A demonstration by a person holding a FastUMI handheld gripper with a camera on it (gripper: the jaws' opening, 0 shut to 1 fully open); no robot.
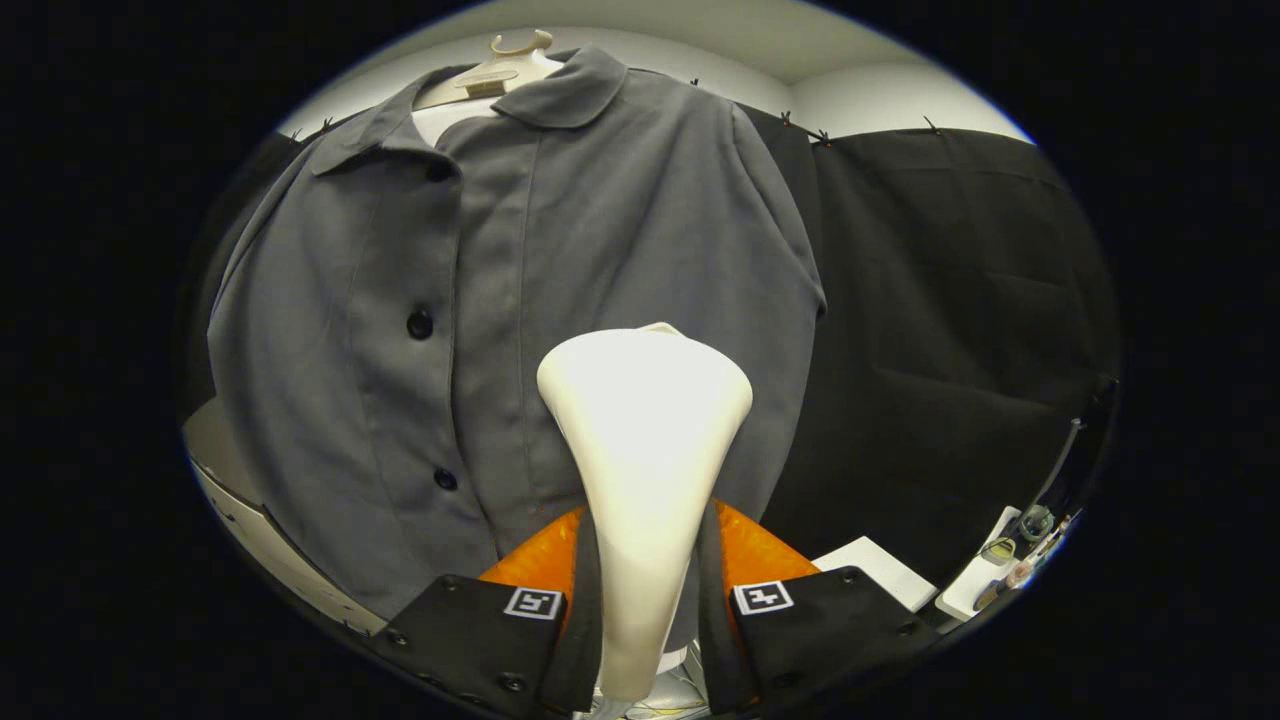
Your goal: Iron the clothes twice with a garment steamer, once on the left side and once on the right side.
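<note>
Now, gripper (648, 600) clamped on white garment steamer (645, 450) — head against grey shirt (520, 300), right of the buttons

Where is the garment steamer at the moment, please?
In the gripper view, the garment steamer stands clamped between the gripper fingers, its wide head raised before the grey jacket, right of the button row.
</note>
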